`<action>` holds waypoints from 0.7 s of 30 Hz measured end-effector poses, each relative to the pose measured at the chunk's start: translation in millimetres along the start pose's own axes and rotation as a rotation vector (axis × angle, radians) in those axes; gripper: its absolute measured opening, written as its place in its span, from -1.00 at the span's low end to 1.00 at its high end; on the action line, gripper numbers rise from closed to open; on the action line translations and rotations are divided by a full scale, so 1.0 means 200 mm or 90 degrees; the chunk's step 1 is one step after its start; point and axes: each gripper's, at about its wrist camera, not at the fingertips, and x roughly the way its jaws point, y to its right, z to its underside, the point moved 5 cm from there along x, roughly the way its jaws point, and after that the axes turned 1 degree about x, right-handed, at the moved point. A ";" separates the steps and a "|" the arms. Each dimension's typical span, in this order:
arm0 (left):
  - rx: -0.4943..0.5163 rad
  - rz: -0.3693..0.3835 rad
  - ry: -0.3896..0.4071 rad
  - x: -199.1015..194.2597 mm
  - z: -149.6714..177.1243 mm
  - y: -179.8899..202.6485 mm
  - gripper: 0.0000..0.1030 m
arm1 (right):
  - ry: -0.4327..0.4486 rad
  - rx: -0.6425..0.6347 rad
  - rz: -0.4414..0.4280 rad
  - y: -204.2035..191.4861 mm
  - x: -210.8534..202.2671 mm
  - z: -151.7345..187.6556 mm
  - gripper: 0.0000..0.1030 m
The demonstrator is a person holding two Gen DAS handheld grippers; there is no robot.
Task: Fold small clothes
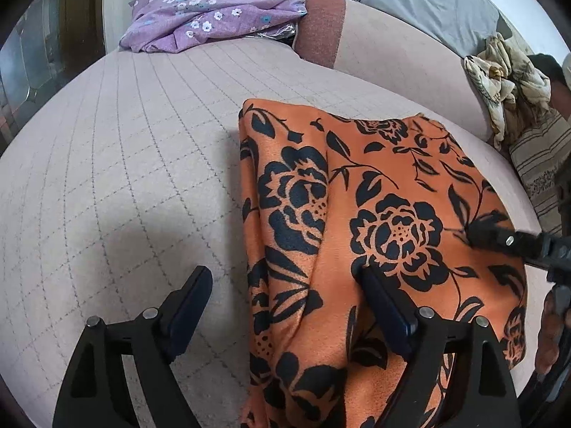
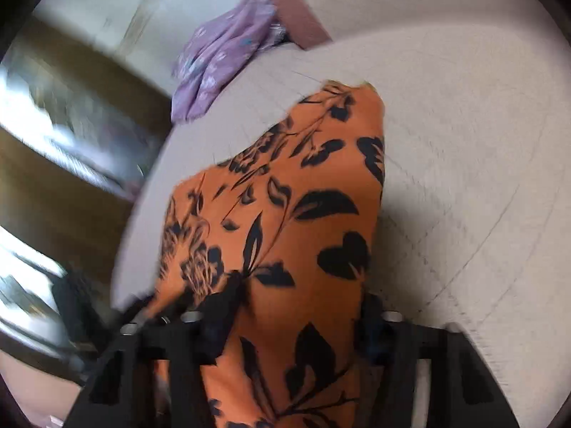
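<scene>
Fingers of the left hand-held gripper [image 1: 285, 306] fill the bottom of the left wrist view, spread wide, the right one resting on the orange cloth with black flower print [image 1: 374, 214], the left over the pinkish-grey quilted bed cover [image 1: 125, 160]. At the right edge the right hand-held gripper [image 1: 480, 230] pinches that cloth, closed on it. In the blurred right wrist view the cloth [image 2: 303, 214] runs up from between its fingers. Farther, upper left, lies a crumpled purple flowered garment [image 1: 210, 18].
</scene>
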 end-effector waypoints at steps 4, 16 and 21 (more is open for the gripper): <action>0.015 -0.007 0.005 0.00 0.00 0.02 0.73 | -0.023 0.040 0.016 0.13 0.05 0.05 -0.06; 0.004 -0.005 0.001 0.01 -0.01 0.02 0.75 | -0.008 0.065 0.005 0.10 0.09 -0.11 -0.09; 0.011 -0.010 0.004 0.01 0.00 0.02 0.76 | -0.009 0.004 0.097 0.09 0.09 -0.07 0.07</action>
